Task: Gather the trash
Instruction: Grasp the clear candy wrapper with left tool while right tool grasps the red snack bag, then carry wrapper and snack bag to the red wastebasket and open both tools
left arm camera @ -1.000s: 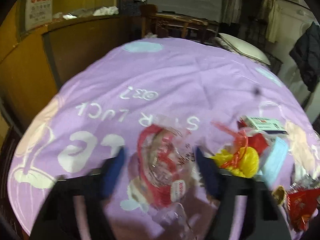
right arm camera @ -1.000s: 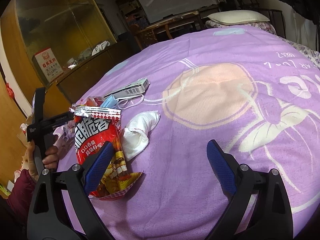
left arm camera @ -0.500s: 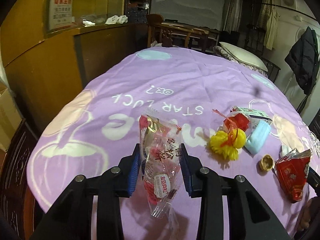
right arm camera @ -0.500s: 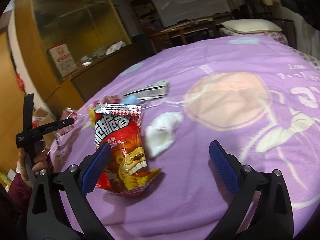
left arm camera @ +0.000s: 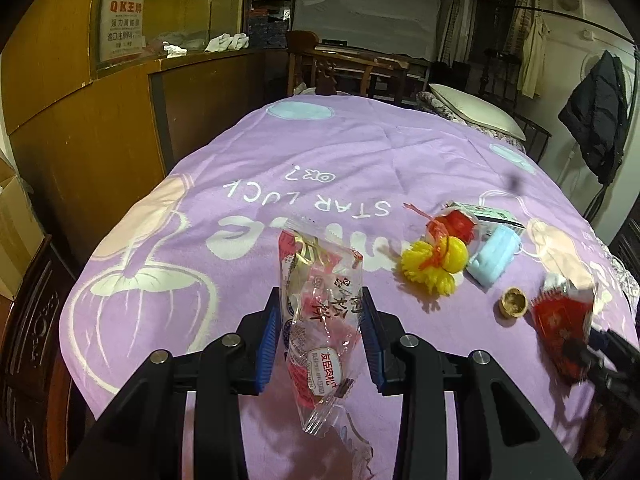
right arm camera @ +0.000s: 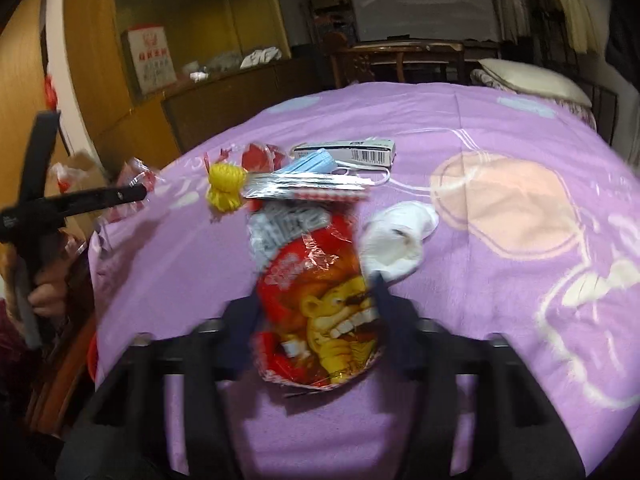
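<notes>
My left gripper (left arm camera: 321, 300) is shut on a clear snack wrapper with red print (left arm camera: 320, 264) and holds it upright above the purple bedspread (left arm camera: 320, 160). In the right wrist view a red snack bag with a cartoon face (right arm camera: 320, 332) stands between the fingers of my right gripper (right arm camera: 317, 292); its jaws are closing and the pads crumple the bag's sides. The same bag (left arm camera: 562, 328) shows at the right edge of the left wrist view. A hand (right arm camera: 48, 292) carries the left gripper at the far left.
On the bedspread lie a yellow netted ball (left arm camera: 436, 266), a red wrapper (left arm camera: 454, 224), a blue face mask (left arm camera: 494, 258), a small carton (right arm camera: 348, 151), a nutshell (left arm camera: 513, 301) and a white tissue (right arm camera: 394, 240). A wooden cabinet (left arm camera: 80, 120) lines the left side.
The right jaws went from wide apart to pinching the red bag, now centred between them. The left gripper closed on the clear wrapper and raised it off the bedspread.
</notes>
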`<state>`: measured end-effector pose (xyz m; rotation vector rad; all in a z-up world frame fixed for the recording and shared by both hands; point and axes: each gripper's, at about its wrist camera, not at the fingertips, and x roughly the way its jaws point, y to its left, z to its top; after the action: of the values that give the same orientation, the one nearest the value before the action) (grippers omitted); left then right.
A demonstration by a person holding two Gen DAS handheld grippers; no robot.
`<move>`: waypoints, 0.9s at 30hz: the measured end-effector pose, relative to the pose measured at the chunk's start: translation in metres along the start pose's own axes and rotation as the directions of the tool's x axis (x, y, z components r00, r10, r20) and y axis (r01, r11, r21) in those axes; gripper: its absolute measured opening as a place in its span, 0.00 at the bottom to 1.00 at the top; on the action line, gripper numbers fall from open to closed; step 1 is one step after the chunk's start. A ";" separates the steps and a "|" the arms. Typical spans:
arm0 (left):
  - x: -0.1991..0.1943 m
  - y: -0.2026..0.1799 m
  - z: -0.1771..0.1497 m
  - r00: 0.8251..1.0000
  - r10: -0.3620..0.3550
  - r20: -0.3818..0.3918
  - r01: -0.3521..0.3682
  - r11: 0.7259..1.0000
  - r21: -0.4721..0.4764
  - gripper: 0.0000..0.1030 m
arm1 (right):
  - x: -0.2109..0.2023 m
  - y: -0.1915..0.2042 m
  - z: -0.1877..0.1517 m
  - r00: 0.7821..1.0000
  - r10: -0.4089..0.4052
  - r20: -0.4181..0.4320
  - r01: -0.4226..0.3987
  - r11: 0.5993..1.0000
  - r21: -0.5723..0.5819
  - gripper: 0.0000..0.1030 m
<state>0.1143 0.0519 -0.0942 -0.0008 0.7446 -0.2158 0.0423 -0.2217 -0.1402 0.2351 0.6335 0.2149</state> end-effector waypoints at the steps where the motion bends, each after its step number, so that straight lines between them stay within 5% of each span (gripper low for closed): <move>1: -0.003 0.000 0.000 1.000 -0.003 0.003 0.003 1.000 0.002 0.36 | -0.006 -0.002 0.005 1.000 0.010 0.018 -0.010 1.000 0.018 0.34; 14: -0.103 0.052 -0.031 0.994 0.088 0.070 -0.085 0.996 -0.038 0.36 | -0.072 0.052 0.037 0.981 0.116 0.156 -0.108 0.992 -0.059 0.34; 25: -0.113 0.159 -0.119 0.976 0.191 -0.104 -0.210 0.952 -0.221 0.38 | -0.063 0.125 0.034 0.957 0.279 0.085 -0.272 0.959 -0.081 0.34; 27: -0.101 0.170 -0.133 0.973 0.184 -0.143 -0.214 0.947 -0.239 0.52 | -0.055 0.139 0.031 0.954 0.296 0.052 -0.291 0.952 -0.090 0.34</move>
<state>-0.0145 0.2476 -0.1375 -0.1558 0.8815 0.0743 0.0003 -0.1092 -0.0462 0.2570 0.5220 0.5175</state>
